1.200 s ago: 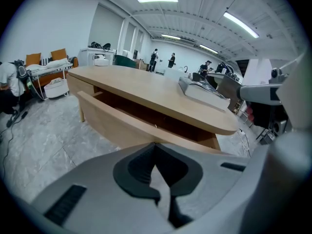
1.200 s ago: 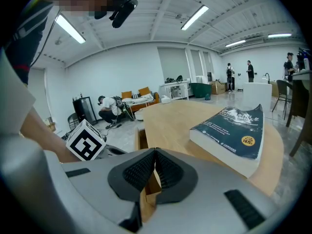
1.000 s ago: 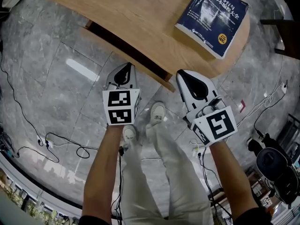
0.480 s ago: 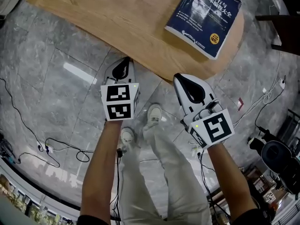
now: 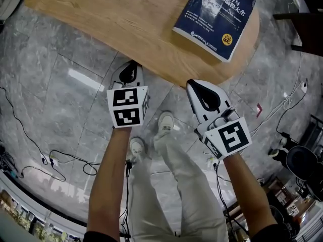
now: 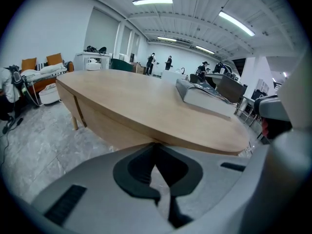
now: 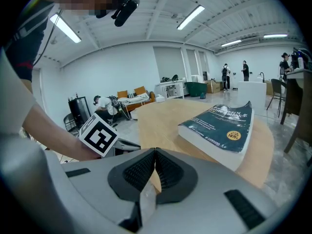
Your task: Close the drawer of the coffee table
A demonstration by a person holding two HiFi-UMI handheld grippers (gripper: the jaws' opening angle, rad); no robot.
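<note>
"Drawer (image 6: pixel 114 130) first. Where is it?"

"It is the flat wood front under the top of the desk (image 5: pixel 126 19). It sits pushed in, level with the desk's side. It is right in front of the left hand-held gripper (image 6: pixel 156 155)."

"Does that hand-held gripper touch it?"

"Its tip is right at the wood. I can't tell if they touch."

"Is it holding something?"

"No. Its two jaws are pressed together, with nothing between them."

"And the other one?"

"The right hand-held gripper (image 7: pixel 155 157) is just beside the left one. Its jaws are pressed together too, and they hold nothing. Its tip is near the round edge of the desk."

"What is on top of the desk?"

"A thick blue book (image 5: pixel 214 16). It lies flat, ahead of the right hand-held gripper and a bit to its right. They are apart."

"What is under the hand-held grippers?"

"Gray stone floor (image 5: pixel 60 84), and the person's white shoes (image 5: pixel 169 122) between and behind them. Black cables (image 5: pixel 65 155) lie on the floor, behind and to the left of the left one."
</note>
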